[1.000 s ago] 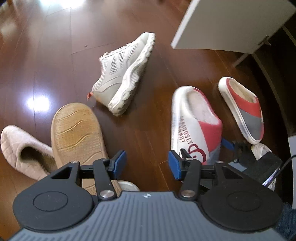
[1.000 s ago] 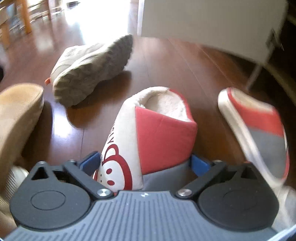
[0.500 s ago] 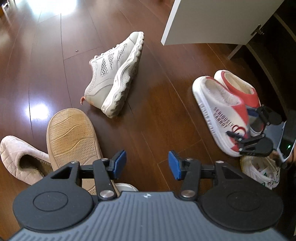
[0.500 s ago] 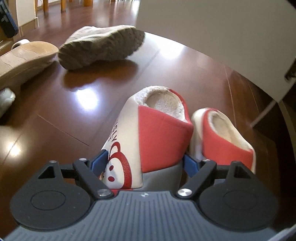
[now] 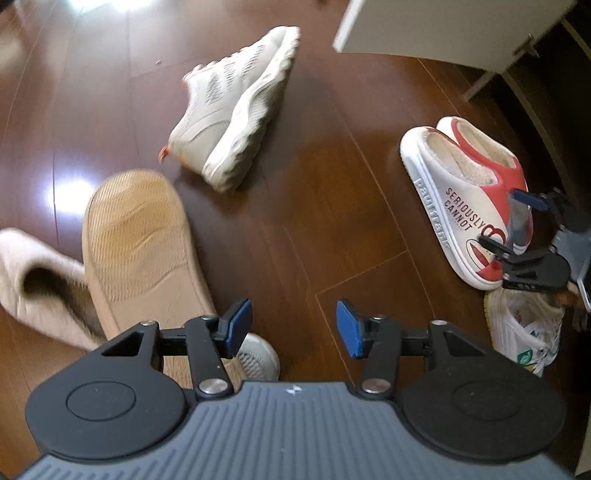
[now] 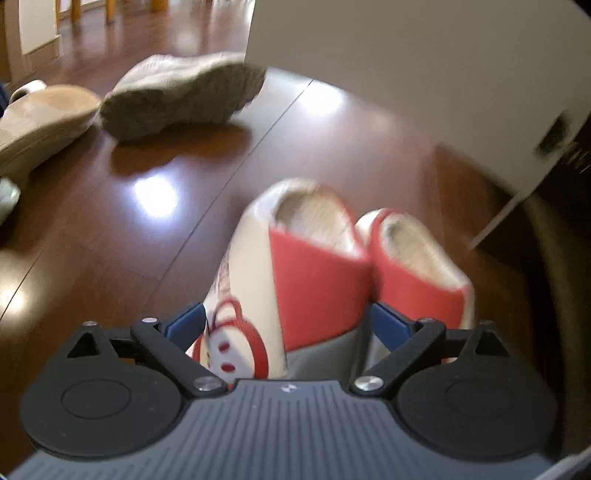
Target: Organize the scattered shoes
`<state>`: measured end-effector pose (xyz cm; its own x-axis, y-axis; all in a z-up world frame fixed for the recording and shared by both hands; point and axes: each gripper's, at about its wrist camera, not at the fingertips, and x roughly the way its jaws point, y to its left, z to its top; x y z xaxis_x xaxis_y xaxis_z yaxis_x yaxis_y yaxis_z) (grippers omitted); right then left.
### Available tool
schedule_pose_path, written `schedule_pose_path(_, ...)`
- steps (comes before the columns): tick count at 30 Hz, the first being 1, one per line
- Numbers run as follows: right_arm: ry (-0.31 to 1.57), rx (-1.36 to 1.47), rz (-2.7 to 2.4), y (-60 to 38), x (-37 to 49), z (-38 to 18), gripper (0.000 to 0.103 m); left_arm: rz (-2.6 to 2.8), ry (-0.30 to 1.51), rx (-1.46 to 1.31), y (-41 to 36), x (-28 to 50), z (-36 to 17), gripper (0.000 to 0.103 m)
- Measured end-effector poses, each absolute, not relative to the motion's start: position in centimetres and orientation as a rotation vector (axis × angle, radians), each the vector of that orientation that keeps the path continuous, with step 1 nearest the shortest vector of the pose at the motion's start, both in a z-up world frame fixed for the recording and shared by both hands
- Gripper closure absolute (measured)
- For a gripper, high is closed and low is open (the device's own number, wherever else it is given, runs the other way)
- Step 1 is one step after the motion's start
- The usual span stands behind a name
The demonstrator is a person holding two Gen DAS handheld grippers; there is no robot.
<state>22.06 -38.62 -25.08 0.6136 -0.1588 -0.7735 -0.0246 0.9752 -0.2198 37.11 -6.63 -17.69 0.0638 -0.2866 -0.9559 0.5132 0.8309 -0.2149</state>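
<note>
Glossy dark-brown wooden plank floor (image 5: pixel 295 192) with scattered footwear. Near its right side, a white rubbery slipper with fleecy lining, a red panel and printed lettering (image 5: pixel 454 206) lies touching its matching red-and-white fleece-lined slipper (image 5: pixel 480 147), the two side by side just in front of a white flat cabinet panel (image 5: pixel 443 26). The right gripper (image 6: pixel 284 325) straddles the toe of the lettered slipper; its jaws are opening, the blue pads (image 6: pixel 388 321) standing wide to either side of the toe and apparently clear of it, though blur leaves contact uncertain. The left gripper (image 5: pixel 293 326) hovers above bare floor with its jaws about half open and nothing between its blue pads (image 5: pixel 238 325). Far from the pair, a beige mesh sneaker with a chunky ridged sole (image 5: pixel 236 107) lies tipped on its side. Nearer, at left, an upturned slipper showing a tan, finely ribbed sole (image 5: pixel 140 251) rests against a pink quilted fabric slipper (image 5: pixel 33 273). A white mesh shoe toe (image 5: pixel 258 360) shows beside the left jaw, and a white printed shoe (image 5: pixel 524 328) lies at the right edge.
</note>
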Motion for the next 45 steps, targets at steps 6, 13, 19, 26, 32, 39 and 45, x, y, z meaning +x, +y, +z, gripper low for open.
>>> schedule_pose_path(6, 0.776, -0.068, -0.222, -38.5, 19.3, -21.3, 0.005, -0.531, 1.253, 0.072, -4.1, 43.6, -17.4, 0.045)
schedule_pose_path(13, 0.783, 0.175, -0.447, -44.7, 15.4, -17.8, 0.003, -0.594, 1.244, -0.158, -5.5, 54.4, -22.0, 0.027)
schedule_pose_path(19, 0.781, 0.179, -0.525, -46.2, 14.8, -16.4, 0.002, -0.647, 1.269, -0.351, -5.9, 59.5, -27.4, 0.035)
schedule_pose_path(26, 0.79, 0.255, -0.511, -45.1, 15.8, -18.0, 0.003, -1.026, 1.015, -0.176, -8.5, 53.8, -24.8, 0.089)
schedule_pose_path(32, 0.776, 0.253, -0.471, -43.6, 16.0, -18.2, 0.003, -1.333, 0.751, 0.56, -12.4, 38.8, -21.1, 0.09)
schedule_pose_path(39, 0.787, 0.147, -0.202, -39.1, 15.9, -16.5, 0.003, -1.362, 0.662, 0.824, -10.7, 27.4, -17.7, 0.07)
schedule_pose_path(45, 0.774, -0.005, 0.153, -32.1, 20.6, -16.1, 0.022, -1.087, 0.815, 0.766, -7.0, 22.4, -9.8, 0.057)
